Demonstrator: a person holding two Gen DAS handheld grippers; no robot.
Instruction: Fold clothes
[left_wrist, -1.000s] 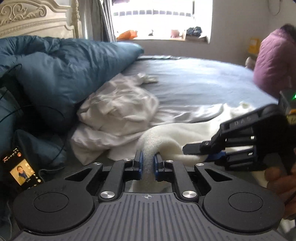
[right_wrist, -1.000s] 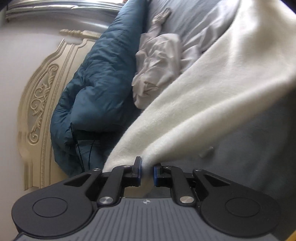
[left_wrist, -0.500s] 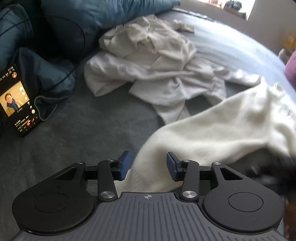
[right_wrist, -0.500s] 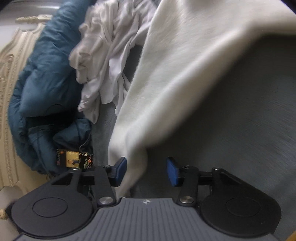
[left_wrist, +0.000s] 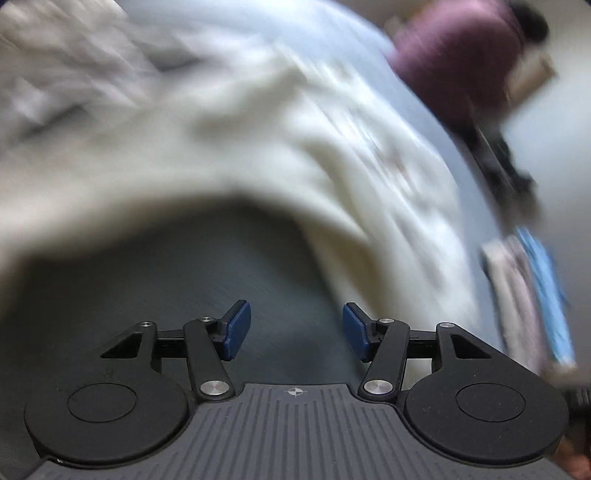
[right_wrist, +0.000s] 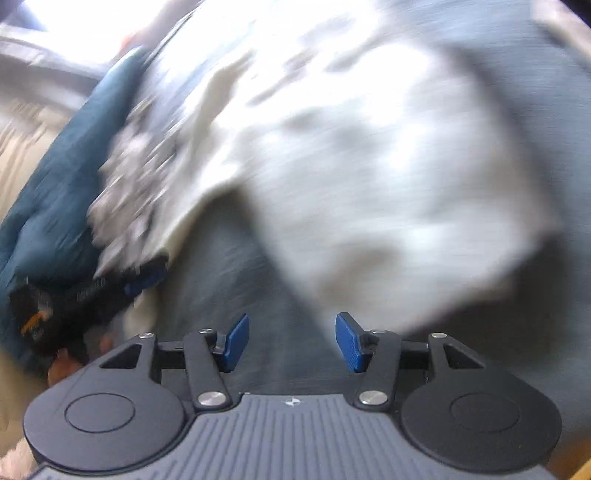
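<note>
A cream fleece garment (left_wrist: 369, 166) lies spread on the grey bed sheet (left_wrist: 221, 266), blurred by motion. It also shows in the right wrist view (right_wrist: 388, 177). My left gripper (left_wrist: 296, 330) is open and empty, over bare sheet just short of the garment's edge. My right gripper (right_wrist: 291, 341) is open and empty, over the sheet (right_wrist: 236, 273) near the garment's hem. The left gripper also shows at the left of the right wrist view (right_wrist: 144, 280).
A crumpled white garment (right_wrist: 136, 192) lies beside a teal duvet (right_wrist: 55, 192) at the left. A person in a purple jacket (left_wrist: 454, 62) sits at the far right of the bed. A blue and pale cloth (left_wrist: 532, 295) lies at the right.
Both grippers were shut on the cream garment a second ago, then opened and let it go. It now lies on the bed, and both views have swung fast.
</note>
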